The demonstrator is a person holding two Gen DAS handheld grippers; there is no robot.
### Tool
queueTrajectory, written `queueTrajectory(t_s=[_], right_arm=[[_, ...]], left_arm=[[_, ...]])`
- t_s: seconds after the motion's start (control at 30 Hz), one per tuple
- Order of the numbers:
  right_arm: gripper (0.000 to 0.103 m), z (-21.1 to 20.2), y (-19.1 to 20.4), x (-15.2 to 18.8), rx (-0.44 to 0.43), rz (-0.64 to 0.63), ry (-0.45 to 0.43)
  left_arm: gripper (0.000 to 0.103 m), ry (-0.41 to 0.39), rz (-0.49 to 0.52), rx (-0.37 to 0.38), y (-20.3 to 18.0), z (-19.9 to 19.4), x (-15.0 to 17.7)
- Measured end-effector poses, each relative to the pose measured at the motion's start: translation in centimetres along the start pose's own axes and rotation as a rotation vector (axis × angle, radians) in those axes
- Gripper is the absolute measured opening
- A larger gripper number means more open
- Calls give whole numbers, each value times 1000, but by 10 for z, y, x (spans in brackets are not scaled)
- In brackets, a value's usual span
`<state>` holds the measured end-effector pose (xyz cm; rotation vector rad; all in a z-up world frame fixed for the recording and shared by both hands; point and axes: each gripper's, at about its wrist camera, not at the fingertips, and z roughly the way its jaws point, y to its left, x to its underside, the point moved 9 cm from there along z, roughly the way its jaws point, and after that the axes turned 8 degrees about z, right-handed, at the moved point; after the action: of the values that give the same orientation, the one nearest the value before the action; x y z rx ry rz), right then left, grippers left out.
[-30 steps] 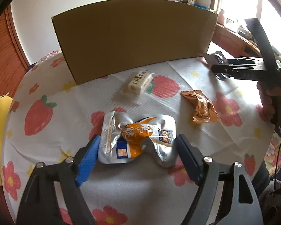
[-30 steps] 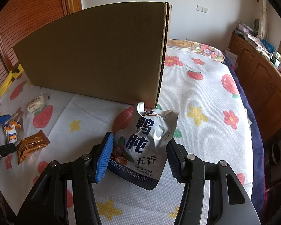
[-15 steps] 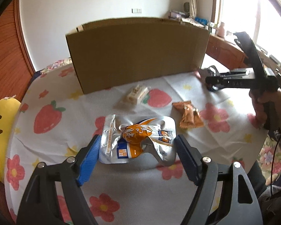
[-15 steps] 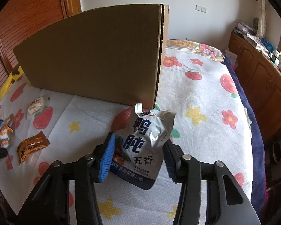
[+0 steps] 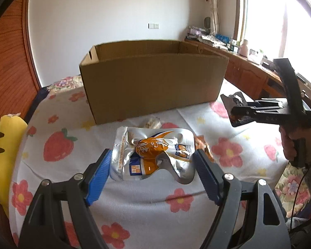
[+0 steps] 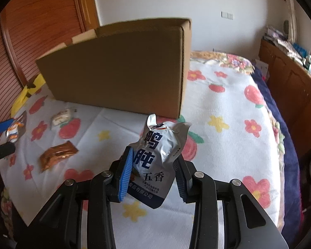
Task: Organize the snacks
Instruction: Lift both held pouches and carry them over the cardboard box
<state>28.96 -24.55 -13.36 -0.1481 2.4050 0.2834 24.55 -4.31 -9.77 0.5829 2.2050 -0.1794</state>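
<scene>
My left gripper (image 5: 152,161) is shut on a silver and orange pouch (image 5: 155,145), held above the bed in front of the open cardboard box (image 5: 153,85). My right gripper (image 6: 154,155) has a silver pouch with blue lettering (image 6: 159,143) between its blue pads. Its jaws are closing, and they press and crumple the pouch near the box's right corner (image 6: 182,66). An orange wrapper (image 6: 57,154) and a white candy bar (image 6: 62,118) lie on the bed cover. In the left wrist view the right gripper (image 5: 238,112) shows at the right.
The bed has a white cover with strawberries and flowers (image 5: 58,145). A yellow plush (image 5: 2,145) lies at its left edge. Wooden cabinets (image 6: 290,83) run along the right wall. A person's hand (image 5: 292,143) grips the right handle.
My left gripper has risen with its pouch, so the box's open top now shows. The right jaws have closed in on the blue-lettered pouch, crumpled it and lifted it a little.
</scene>
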Motion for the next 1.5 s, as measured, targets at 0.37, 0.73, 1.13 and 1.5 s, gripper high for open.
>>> queueTrajectory(t_s=[0.37,0.73,1.13,1.5], right_arm=[[38,-55,35,-43,-77,-66,-128],[38,-63,63,-115,-111,-142,-224],[38,-14,64,-158,-125,-126,-217],[38,16,61,-169,-117,-115,-185]], left_arm=[[79,-95,-1,-51,21,-5,-56],[79,-154,18,-95,47,13,-120],[79,-186,2,-101,75,49,-162],[79,-156,7,-105,85,81,-167]])
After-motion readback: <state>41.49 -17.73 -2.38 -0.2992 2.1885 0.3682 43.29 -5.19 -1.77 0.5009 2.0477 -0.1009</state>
